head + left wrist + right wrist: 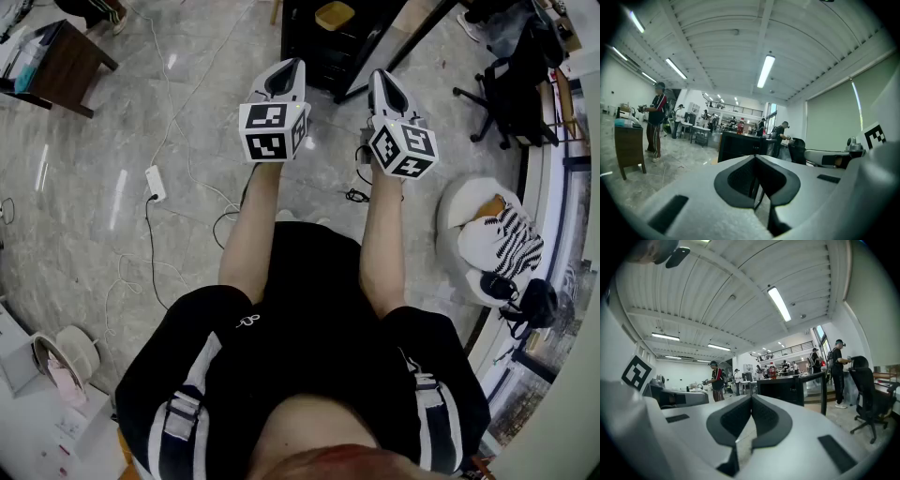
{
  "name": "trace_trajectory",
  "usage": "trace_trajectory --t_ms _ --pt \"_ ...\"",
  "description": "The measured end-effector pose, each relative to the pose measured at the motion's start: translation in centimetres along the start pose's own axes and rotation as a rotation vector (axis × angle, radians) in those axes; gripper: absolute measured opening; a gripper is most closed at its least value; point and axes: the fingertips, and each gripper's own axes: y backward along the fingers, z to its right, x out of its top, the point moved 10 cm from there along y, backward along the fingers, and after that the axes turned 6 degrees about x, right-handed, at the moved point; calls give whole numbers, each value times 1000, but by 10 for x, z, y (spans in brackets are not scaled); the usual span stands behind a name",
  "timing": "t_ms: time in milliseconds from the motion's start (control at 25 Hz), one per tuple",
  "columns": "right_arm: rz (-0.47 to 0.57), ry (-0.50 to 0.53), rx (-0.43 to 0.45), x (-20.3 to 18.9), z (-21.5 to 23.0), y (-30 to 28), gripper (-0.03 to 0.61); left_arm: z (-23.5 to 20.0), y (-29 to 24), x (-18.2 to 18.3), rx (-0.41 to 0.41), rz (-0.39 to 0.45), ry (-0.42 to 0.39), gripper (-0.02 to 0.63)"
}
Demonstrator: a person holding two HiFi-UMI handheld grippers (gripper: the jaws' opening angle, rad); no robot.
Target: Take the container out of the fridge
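Note:
A small black fridge (pixel 323 42) stands on the floor ahead of me with its door (pixel 398 42) swung open to the right. A yellow container (pixel 335 14) shows inside on an upper shelf. My left gripper (pixel 282 67) and right gripper (pixel 383 81) are held side by side in front of the fridge, short of it and apart from it. Both are shut with nothing between the pads. The left gripper (pixel 755 157) sees the fridge (pixel 740 145) some way off. The right gripper (pixel 751 400) sees the fridge (pixel 780 389) and its open door (pixel 816 389).
A white power strip (pixel 155 182) and cables lie on the marble floor at left. A brown table (pixel 64 58) stands far left. An office chair (pixel 511 94) and a white seat with striped cloth (pixel 495 239) are at right. People (pixel 656 119) stand in the background.

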Motion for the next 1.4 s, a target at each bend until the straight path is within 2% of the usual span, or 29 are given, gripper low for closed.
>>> trace_trajectory --t_ms 160,440,840,1000,1160,1400 --pt "1 5 -4 -1 0 -3 11 -3 -2 1 -2 9 4 9" --pt "7 -16 -103 -5 6 1 12 -13 -8 -3 3 -4 19 9" --pt "-3 -18 -136 -5 34 -8 12 -9 -40 -6 -20 -18 37 9" --pt "-11 -33 -121 -10 53 -33 12 -13 -65 -7 -6 -23 30 9" --pt "-27 -53 -63 -17 64 -81 12 -32 -95 -5 45 -36 22 9" --pt "-66 -90 -8 -40 92 -158 12 -65 -159 -19 111 -104 25 9"
